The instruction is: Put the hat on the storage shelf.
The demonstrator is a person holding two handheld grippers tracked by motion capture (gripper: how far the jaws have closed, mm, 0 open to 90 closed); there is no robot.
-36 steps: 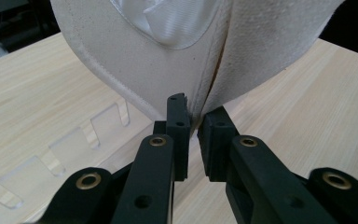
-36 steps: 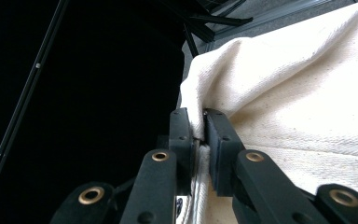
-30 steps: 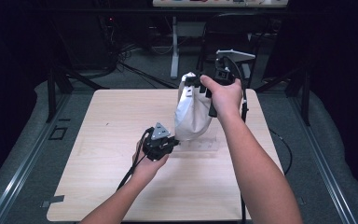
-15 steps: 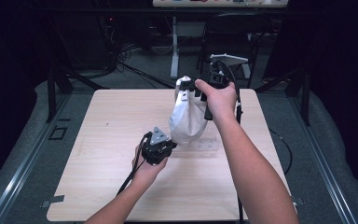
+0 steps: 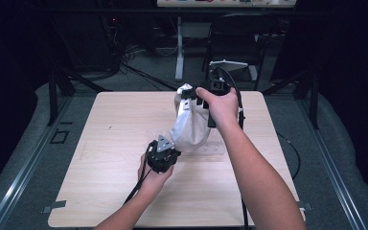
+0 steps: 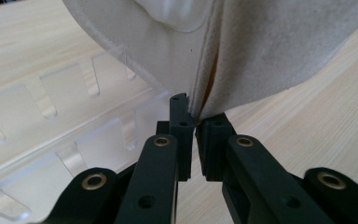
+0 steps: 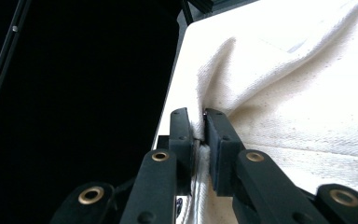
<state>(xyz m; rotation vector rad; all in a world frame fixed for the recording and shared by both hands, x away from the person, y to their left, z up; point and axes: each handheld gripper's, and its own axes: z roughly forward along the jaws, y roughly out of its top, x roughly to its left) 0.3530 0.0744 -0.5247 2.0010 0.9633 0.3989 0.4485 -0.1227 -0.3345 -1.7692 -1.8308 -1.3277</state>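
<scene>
A white cloth bag hung stretched above the middle of the desk, over a clear slotted acrylic rack. The right tool was clamped on its upper edge, lifting it, while the left tool pinched the lower seam, apparently to pull the fabric taut between them.

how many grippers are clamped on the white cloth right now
2. The right gripper pinches the white cloth at its raised top; the left gripper pinches its lower edge near the table.
</scene>
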